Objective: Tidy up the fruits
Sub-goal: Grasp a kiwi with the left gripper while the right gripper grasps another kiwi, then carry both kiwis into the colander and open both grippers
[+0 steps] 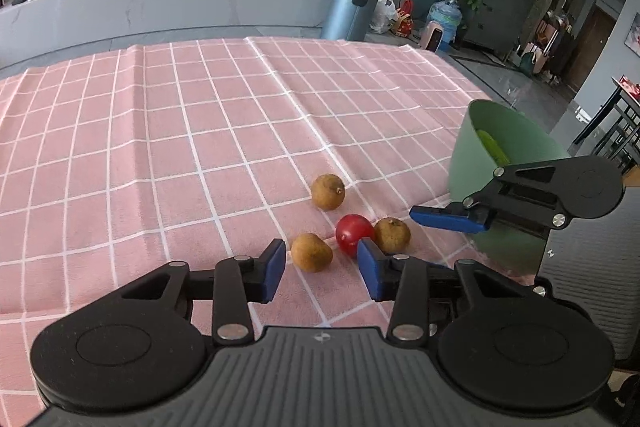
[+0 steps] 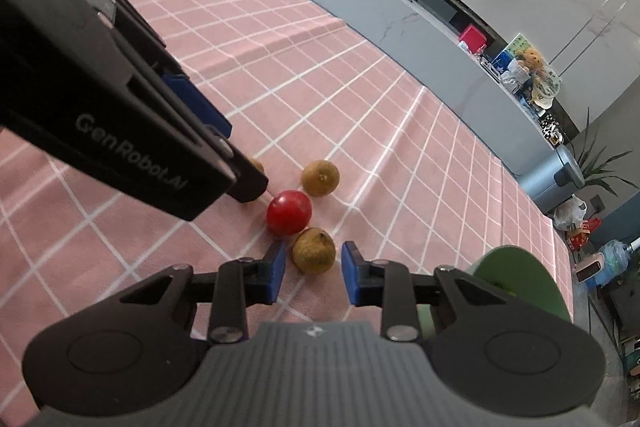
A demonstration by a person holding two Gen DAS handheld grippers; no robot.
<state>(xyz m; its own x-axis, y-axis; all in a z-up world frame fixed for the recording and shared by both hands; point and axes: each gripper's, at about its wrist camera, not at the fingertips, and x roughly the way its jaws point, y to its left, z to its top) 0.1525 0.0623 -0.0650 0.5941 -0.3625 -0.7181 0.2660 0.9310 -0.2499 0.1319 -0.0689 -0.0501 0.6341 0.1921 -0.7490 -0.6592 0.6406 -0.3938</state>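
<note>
Three brown longans and one red cherry tomato (image 2: 289, 212) lie clustered on the pink checked cloth (image 1: 160, 147) beside a green bowl (image 1: 516, 147). Left gripper (image 1: 322, 269), jaws released, straddles the nearest longan (image 1: 311, 251) without touching. Right gripper (image 2: 313, 271), jaws apart too, brackets another longan (image 2: 313, 250), pads not pressing

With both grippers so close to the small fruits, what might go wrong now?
1. The right gripper flanks a brown fruit that touches the cherry tomato; closing may push the tomato so it rolls away.
2. The left gripper flanks another brown fruit, and its right finger is near the tomato.
3. The grippers work close together and could collide.
</note>
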